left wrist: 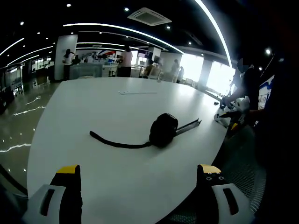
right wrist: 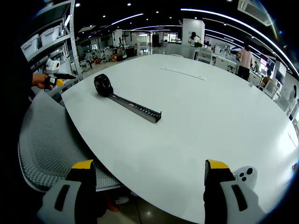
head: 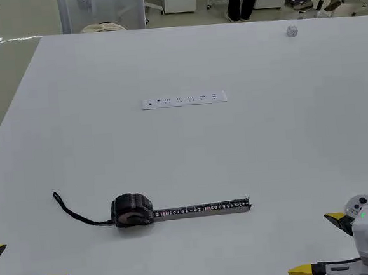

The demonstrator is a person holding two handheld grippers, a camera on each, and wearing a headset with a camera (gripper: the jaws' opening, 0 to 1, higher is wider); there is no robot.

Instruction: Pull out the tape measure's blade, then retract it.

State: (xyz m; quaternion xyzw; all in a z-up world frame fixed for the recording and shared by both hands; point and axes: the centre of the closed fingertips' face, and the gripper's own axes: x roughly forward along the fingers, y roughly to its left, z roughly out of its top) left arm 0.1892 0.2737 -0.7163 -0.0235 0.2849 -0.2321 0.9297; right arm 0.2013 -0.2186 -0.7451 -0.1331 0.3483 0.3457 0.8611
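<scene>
Well ahead of both jaws: tape measure (head: 132,210)

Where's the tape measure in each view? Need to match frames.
Head view: tape measure lower left of centre.
Left gripper view: tape measure just right of centre.
Right gripper view: tape measure upper left.
Shared landmark: white power strip, farther back in each view.

Head view looks down over the tabletop's (head: 267,137) near edge; both gripper views face inward, low, sharing the tape measure (head: 132,210).
</scene>
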